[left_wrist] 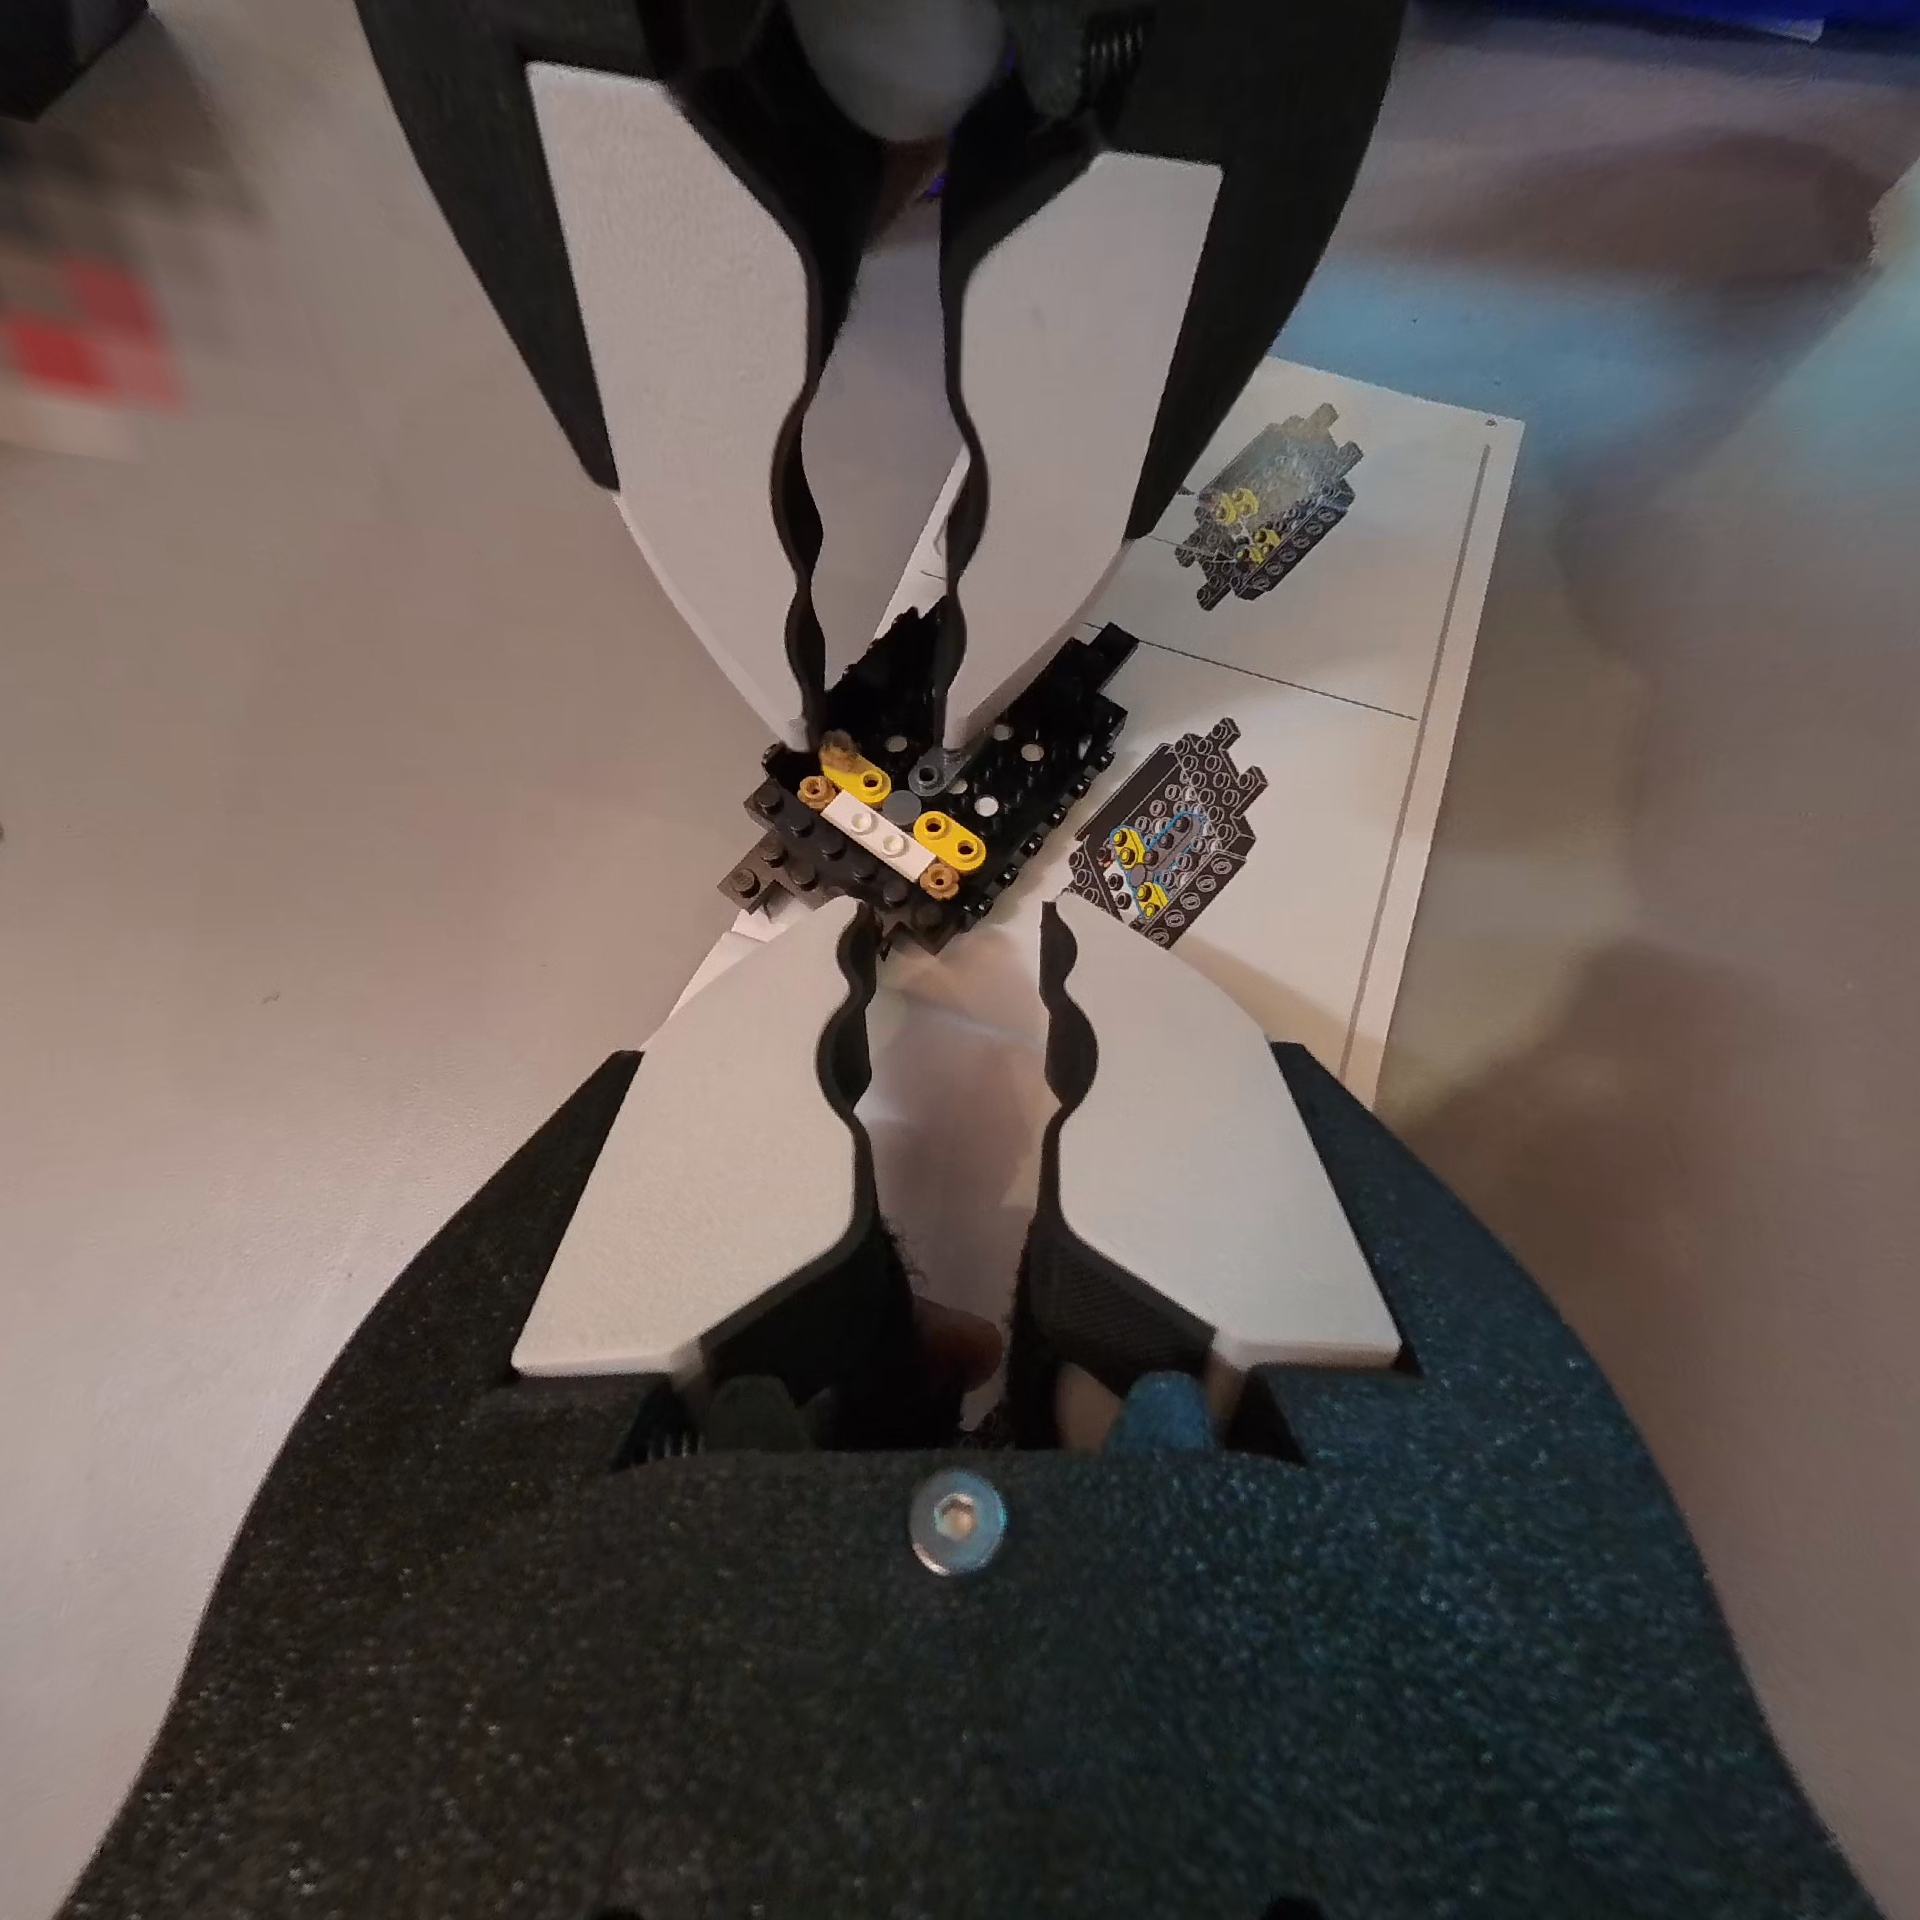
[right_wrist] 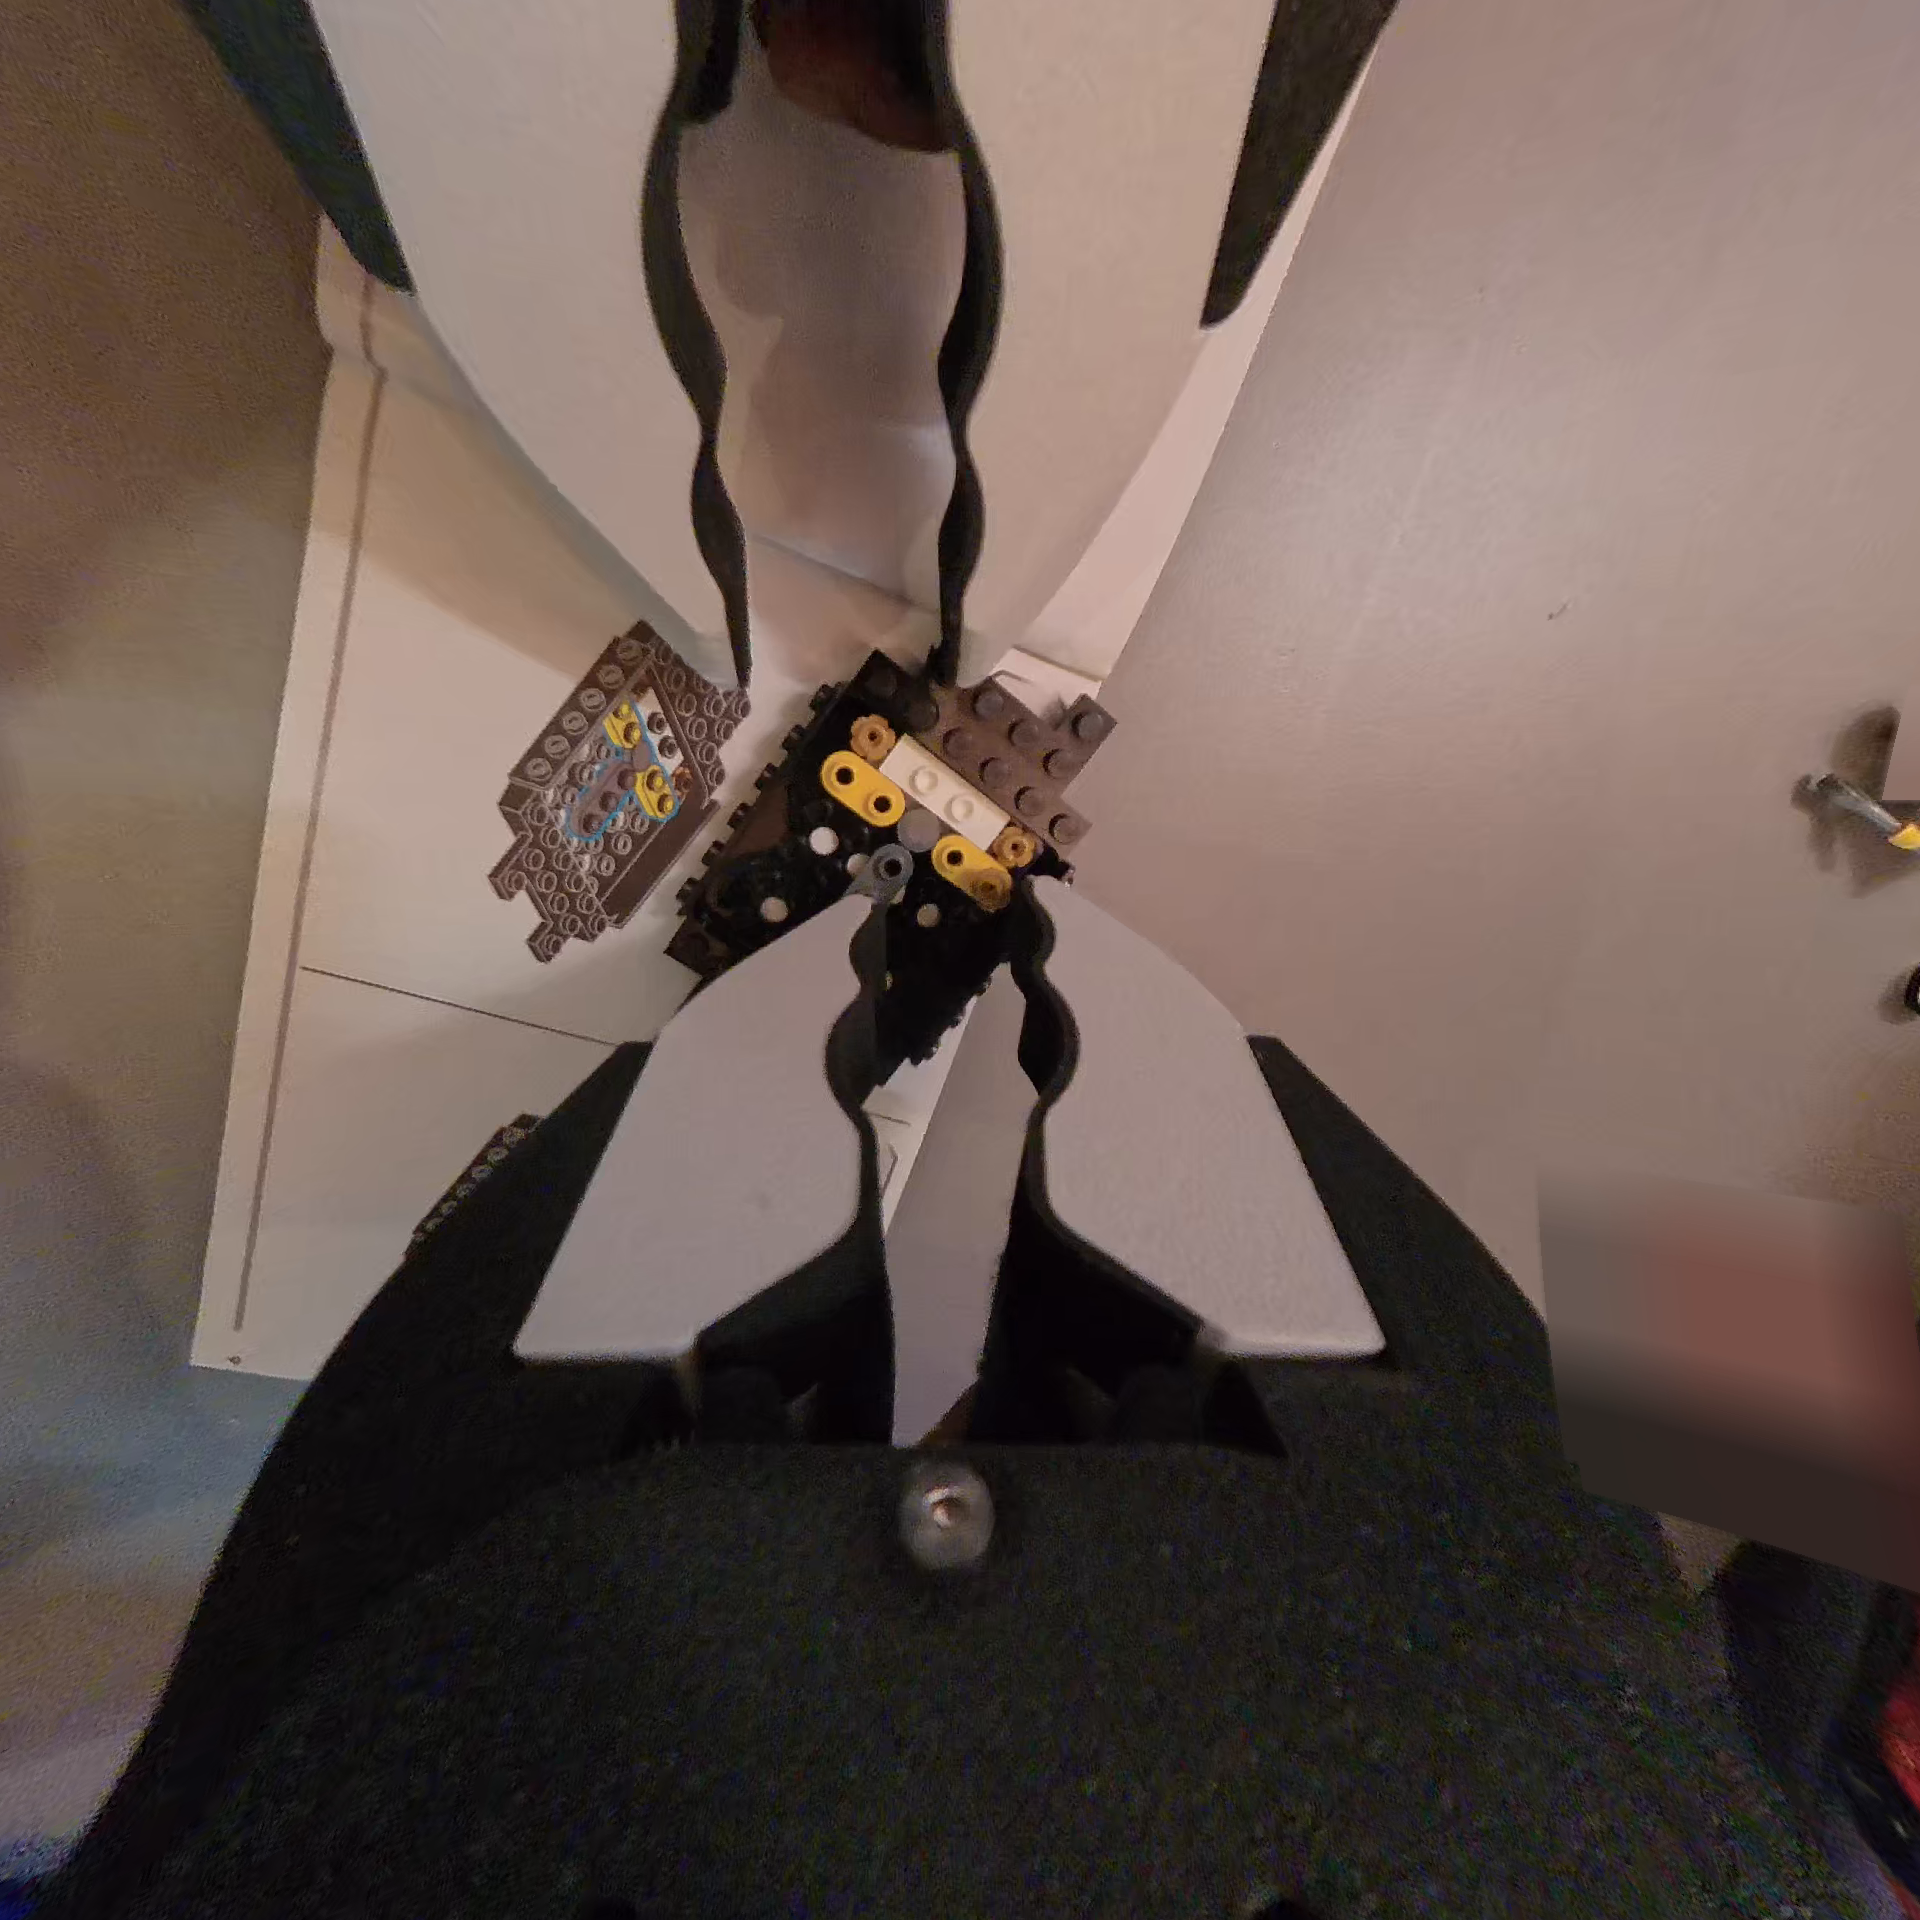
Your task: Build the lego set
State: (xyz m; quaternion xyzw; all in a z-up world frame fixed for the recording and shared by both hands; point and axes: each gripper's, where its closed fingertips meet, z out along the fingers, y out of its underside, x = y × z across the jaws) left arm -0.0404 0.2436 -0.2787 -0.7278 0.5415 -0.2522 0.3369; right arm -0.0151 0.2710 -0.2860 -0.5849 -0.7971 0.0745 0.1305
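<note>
A black brick model (left_wrist: 1039, 769) lies on a printed building sheet (left_wrist: 1299, 665) on the table. It carries a white plate (left_wrist: 878, 828), two yellow plates (left_wrist: 949, 837) and gold round studs. My left gripper (left_wrist: 956, 914) is open; one fingertip (left_wrist: 860, 920) is at the model's near edge, the other is over the paper. My right gripper (right_wrist: 948, 940) is open above the model (right_wrist: 790, 883), facing the left one. A small grey plate (right_wrist: 888, 868) lies on the model against one of its fingertips (right_wrist: 871, 925), apart from the other. It also shows in the left wrist view (left_wrist: 933, 771).
The sheet (right_wrist: 416, 1091) shows pictures of the model (right_wrist: 608, 779). A small grey and yellow loose part (right_wrist: 1860, 805) lies on the table to the right. A blurred red and white item (left_wrist: 94, 332) is at the far left. One gripper's finger ends stand about 4 cm off the other's.
</note>
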